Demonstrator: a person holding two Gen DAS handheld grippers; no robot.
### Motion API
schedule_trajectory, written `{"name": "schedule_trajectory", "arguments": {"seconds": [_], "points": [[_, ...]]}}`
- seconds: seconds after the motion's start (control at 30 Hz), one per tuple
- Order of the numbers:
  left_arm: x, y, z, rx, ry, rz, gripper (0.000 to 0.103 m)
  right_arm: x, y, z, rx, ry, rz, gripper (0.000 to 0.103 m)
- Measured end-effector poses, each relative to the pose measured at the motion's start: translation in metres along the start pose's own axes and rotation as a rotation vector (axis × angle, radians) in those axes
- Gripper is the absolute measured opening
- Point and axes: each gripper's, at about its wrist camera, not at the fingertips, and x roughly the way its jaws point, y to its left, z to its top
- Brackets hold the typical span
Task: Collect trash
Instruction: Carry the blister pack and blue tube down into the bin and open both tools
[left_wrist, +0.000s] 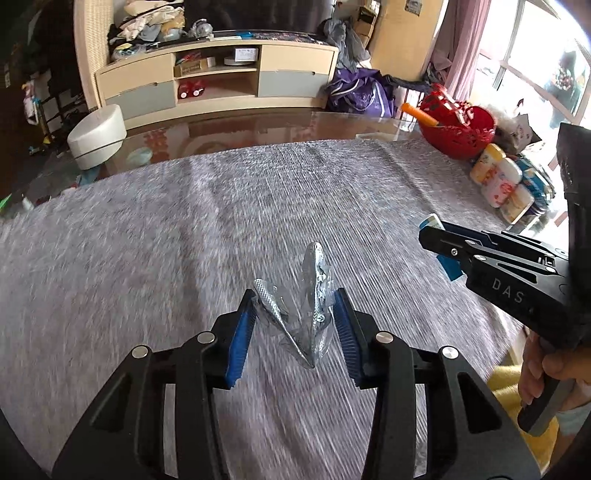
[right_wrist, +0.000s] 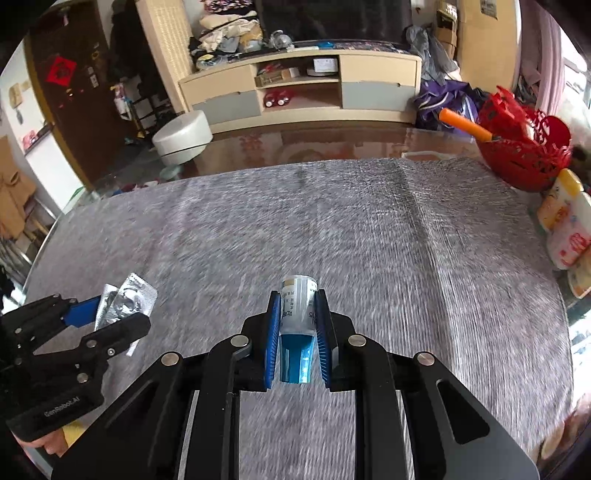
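My left gripper is shut on a crumpled silver blister pack, which is bent into a V between the blue pads, above the grey tablecloth. The right wrist view shows the same pack in the left gripper at the lower left. My right gripper is shut on a small white-and-blue box with printed text, held upright between its pads. In the left wrist view the right gripper comes in from the right with the box poking past its tips.
A red plastic basket with an orange stick stands at the table's far right. Tissue packs lie beside it at the right edge. Beyond the glass table stand a white round stool and a TV cabinet.
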Motion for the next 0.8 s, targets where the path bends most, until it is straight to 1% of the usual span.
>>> {"name": "schedule_trajectory", "arguments": {"seconds": [0.2,0.4,0.6,0.8], "points": [[-0.044,-0.009,-0.046,-0.015,-0.013,-0.008,0.041,-0.038,0.014,-0.036,-0.021,-0.009,0.013,0.02],[-0.075,-0.019,-0.093,-0.005,-0.008,-0.001,0.041,-0.059,0.03,-0.077,-0.045,0.011,0.02,0.02],[-0.096,-0.023,-0.132,-0.011,-0.007,0.0,0.042,-0.075,0.037,-0.116,-0.048,0.03,0.037,0.02],[-0.102,-0.024,-0.171,-0.017,0.02,0.004,0.042,-0.079,0.048,-0.153,-0.05,0.064,0.059,0.02]]}}
